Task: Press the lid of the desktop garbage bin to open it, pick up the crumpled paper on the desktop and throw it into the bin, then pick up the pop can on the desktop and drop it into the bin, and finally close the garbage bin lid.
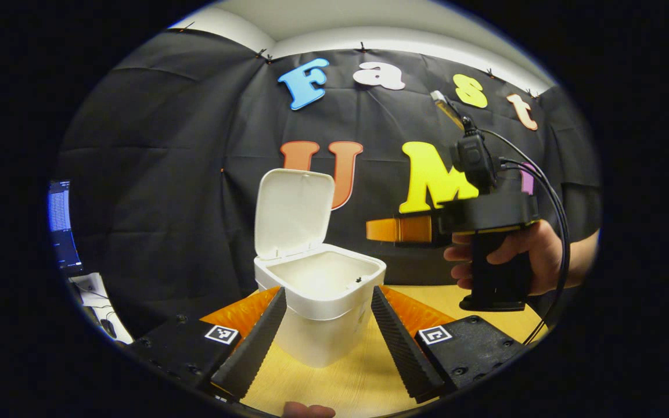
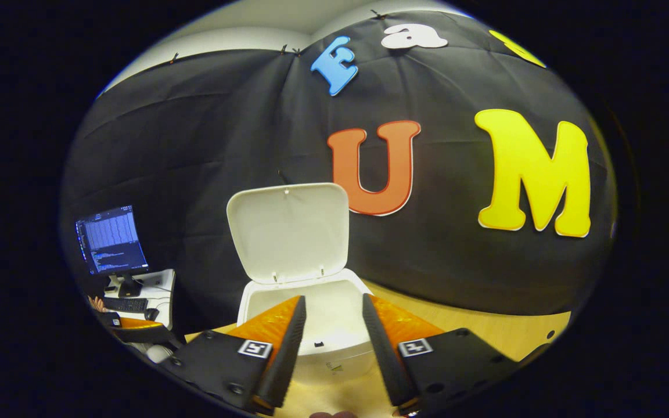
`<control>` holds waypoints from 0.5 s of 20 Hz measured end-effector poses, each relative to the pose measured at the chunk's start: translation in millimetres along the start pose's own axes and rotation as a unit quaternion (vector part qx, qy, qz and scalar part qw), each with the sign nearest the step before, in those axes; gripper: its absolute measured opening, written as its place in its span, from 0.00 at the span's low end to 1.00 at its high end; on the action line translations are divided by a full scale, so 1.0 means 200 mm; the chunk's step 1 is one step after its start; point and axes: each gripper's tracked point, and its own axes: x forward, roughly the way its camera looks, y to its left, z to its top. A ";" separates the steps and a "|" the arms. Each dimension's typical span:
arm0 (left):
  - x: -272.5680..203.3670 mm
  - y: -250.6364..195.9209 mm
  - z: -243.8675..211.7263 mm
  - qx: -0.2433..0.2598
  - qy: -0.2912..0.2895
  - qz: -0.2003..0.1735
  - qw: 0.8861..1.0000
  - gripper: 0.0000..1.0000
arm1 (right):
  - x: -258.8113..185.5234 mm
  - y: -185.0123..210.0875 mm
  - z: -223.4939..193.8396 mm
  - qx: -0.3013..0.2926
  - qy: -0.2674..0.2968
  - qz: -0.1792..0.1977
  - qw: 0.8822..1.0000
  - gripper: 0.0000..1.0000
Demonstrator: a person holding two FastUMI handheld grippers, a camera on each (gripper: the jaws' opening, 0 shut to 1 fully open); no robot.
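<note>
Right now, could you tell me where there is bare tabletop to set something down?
Bare wood lies in front of the bin, between the left tongs, and on the table right of it, under the right tongs. Near the bin itself it is crowded.

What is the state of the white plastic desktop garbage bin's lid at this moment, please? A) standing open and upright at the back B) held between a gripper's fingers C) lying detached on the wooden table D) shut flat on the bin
A: the white lid stands upright, hinged at the back rim of the white plastic garbage bin, leaving its mouth open; the lid stands the same way in the right gripper view.
</note>
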 end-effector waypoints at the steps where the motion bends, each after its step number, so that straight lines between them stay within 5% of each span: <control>1: 0.00 -0.04 -0.01 0.014 0.000 -0.013 1.000 0.97 | -0.07 -0.05 0.03 0.001 -0.010 -0.012 1.000 0.80; 6: 0.00 -0.31 -0.10 0.041 0.002 -0.091 0.995 0.96 | -0.42 -0.30 0.11 0.006 -0.044 -0.074 0.996 0.75; 10: 0.01 -0.52 -0.25 0.031 0.020 -0.143 0.989 0.96 | -0.74 -0.54 0.07 0.011 -0.056 -0.133 0.989 0.82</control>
